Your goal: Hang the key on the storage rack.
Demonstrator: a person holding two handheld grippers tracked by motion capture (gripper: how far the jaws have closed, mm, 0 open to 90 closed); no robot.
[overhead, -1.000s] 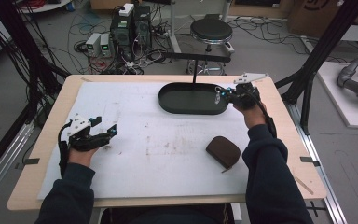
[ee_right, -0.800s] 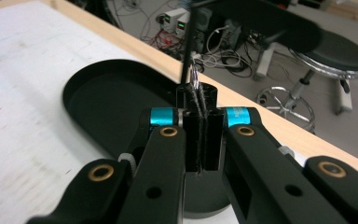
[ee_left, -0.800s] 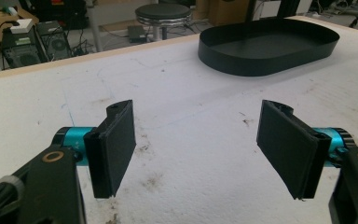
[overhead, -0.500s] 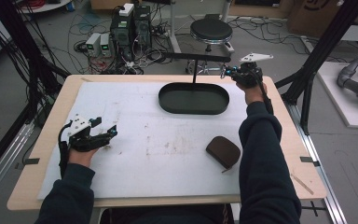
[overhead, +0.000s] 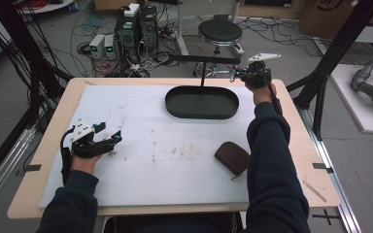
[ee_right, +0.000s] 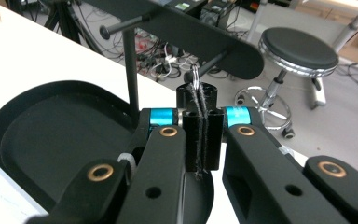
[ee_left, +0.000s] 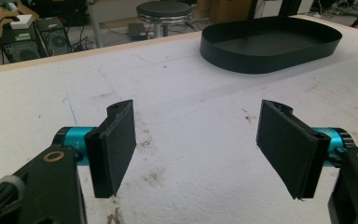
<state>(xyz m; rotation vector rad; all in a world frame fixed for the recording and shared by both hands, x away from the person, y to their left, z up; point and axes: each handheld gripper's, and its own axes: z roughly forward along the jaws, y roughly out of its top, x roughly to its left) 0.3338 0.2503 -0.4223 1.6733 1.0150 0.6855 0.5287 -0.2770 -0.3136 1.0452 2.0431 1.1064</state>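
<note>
the right gripper point(overhead: 236, 74) is hanging above the far right edge of the table point(overhead: 291, 145), just past the right end of the black oval tray point(overhead: 202, 102). in the right gripper view its jaws are pressing together on a thin dark cord point(ee_right: 199, 135), which is running up between the pads and ending in a small wire loop point(ee_right: 194, 77) just above the jaw tips. right behind the loop, a black rack point(ee_right: 200, 35) is standing on a thin post point(ee_right: 130, 70) that is rising from the tray's far side; short pegs are sticking out from under its flat bar. whether the loop is touching a peg cannot be told. below and to the left of the jaws the tray point(ee_right: 51, 135) is lying with nothing in it. beyond the rack a round stool point(ee_right: 299, 51) is standing on the floor among cables.

the left gripper point(overhead: 111, 140) is resting low over the white mat point(overhead: 141, 126) on the near left of the table, well apart from the right one. its jaws are standing wide open with nothing between them, and the mat ahead of them is showing brown stains. the tray point(ee_left: 270, 42) is lying ahead of it and to its right.

a brown pouch point(overhead: 232, 158) is lying on the mat near the person's right sleeve point(overhead: 272, 160), well behind the right gripper.
</note>
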